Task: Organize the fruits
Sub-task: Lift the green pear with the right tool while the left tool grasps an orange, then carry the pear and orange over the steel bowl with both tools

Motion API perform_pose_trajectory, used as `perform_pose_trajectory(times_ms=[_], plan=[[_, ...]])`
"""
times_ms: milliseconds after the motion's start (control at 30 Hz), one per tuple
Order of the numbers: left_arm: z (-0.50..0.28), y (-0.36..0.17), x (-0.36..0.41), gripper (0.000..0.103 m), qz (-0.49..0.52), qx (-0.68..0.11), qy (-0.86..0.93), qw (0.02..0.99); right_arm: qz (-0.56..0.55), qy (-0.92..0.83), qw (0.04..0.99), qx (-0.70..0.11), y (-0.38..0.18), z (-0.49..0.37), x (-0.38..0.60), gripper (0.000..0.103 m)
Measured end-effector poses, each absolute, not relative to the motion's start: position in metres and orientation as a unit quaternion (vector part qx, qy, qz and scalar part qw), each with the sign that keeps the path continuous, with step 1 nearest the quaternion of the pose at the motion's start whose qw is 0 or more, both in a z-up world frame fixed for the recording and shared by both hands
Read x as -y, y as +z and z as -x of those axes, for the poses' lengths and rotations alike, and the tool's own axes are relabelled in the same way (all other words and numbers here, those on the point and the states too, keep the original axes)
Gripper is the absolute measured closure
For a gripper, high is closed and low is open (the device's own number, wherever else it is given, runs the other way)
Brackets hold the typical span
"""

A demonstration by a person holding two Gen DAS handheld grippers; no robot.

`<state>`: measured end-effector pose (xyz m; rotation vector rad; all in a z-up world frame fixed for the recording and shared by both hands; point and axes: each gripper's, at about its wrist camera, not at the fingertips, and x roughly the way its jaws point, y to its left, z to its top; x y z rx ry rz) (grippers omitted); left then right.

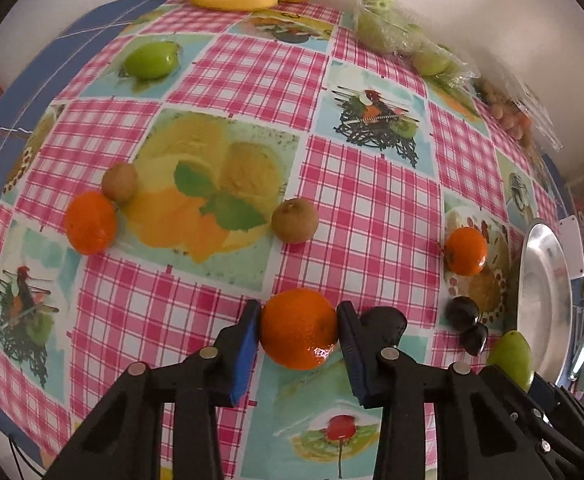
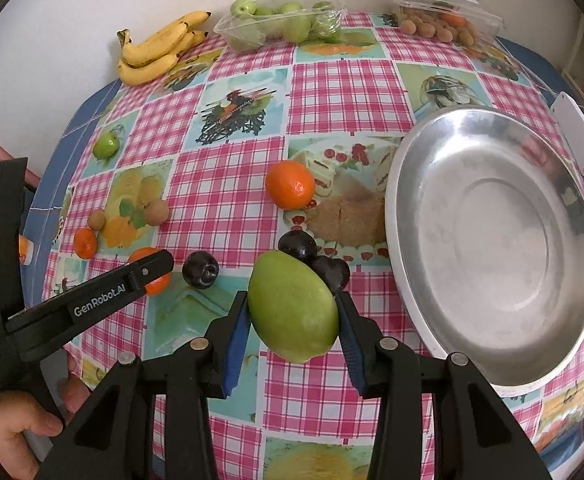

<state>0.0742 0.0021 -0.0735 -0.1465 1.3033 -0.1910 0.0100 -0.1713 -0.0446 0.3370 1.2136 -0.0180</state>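
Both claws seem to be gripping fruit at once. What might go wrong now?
The green mango is held in the right gripper by its smooth, rounded sides, so it might slip out and hit the dark plums just behind it. The orange in the left gripper sits right at the tips, so it could roll free across the tablecloth.

A pink checked tablecloth (image 2: 343, 92) with food pictures covers the round table; a white flat box (image 2: 579, 140) lies near its edge.
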Motion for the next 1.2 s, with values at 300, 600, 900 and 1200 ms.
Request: perform_pose_trajectory(times_ms=[300, 600, 900, 1200], plan=[[-0.073, -0.047, -0.001, 0.062, 0.083, -0.573, -0.098, 0.809, -0.159, -0.02, 0.809, -0.565, -0.039, -0.012, 0.177, 0.059], [-0.086, -0.016, 0.028, 0.062, 0.081, -0.542, -0.134, 0.826, -0.179, -0.073, 0.807, -0.559, -0.033, -0.019, 0.213, 0.059], [-0.086, -0.005, 0.08, 0.062, 0.056, -0.533, -0.183, 0.825, -0.221, -0.133, 0.789, -0.558, -0.044, -0.015, 0.266, 0.059], [-0.068, -0.005, 0.154, 0.062, 0.011, -0.531, -0.253, 0.809, -0.265, -0.21, 0.765, -0.548, -0.055, 0.014, 0.332, 0.059]])
